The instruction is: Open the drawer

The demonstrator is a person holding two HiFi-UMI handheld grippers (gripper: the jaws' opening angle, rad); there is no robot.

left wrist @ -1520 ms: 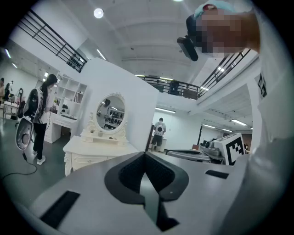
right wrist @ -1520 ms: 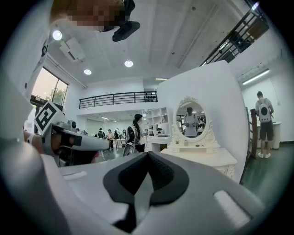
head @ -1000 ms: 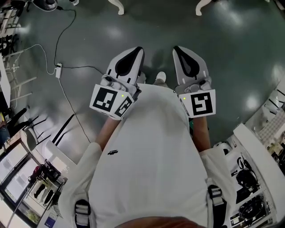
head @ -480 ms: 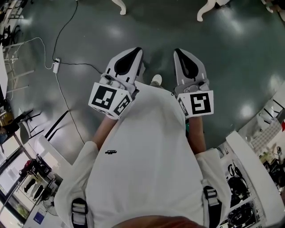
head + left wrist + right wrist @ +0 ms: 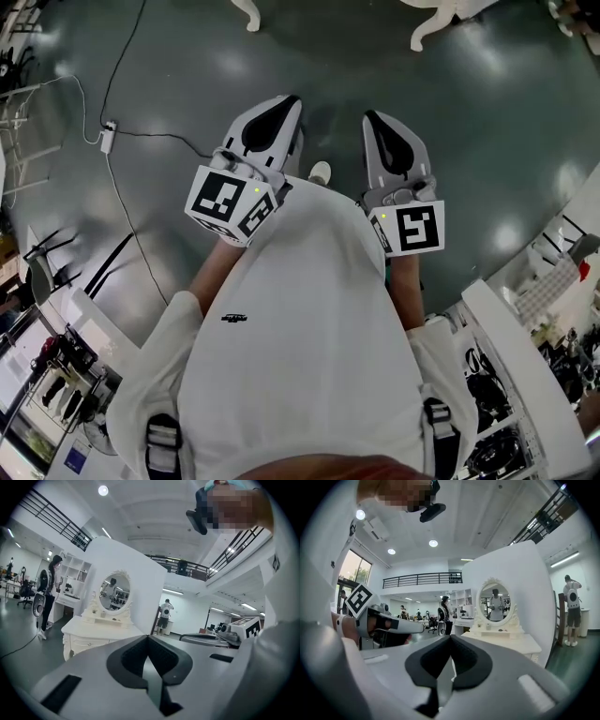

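Drawer: drawer front (image 5: 88, 643) is set in the face of the white dressing table (image 5: 101, 628), just under the tabletop; it sits flush, and its contents cannot be seen
Dressing tabletop: small items (image 5: 100, 613) stand along the rear edge at the foot of the mirror (image 5: 115, 588), too small to identify
Shelving: white unit (image 5: 511, 347) at the lower right of the head view holds dark gear that cannot be identified
Left gripper (image 5: 289, 101): jaws together, nothing between them; it points toward the dressing table and is well apart from it
Right gripper (image 5: 373, 117): jaws together, nothing held; it sits beside the left gripper without touching it, both noses pointing the same way
Open room: dark floor (image 5: 487, 112) lies between the gripper tips and two white curved legs (image 5: 247, 14) at the top edge of the head view
Floor, left side: a thin cable (image 5: 155, 133) runs from a white plug block (image 5: 108, 131) toward the left gripper
Rear boundary: a white partition panel (image 5: 140, 573) stands directly behind the dressing table
Materials: the floor is glossy and reflects the ceiling lights; the dressing table is cream-white with carved scrollwork and an oval mirror in an ornate frame; the gripper shells are smooth pale plastic with black jaw liners; the person's shirt (image 5: 309, 347) is plain white fabric
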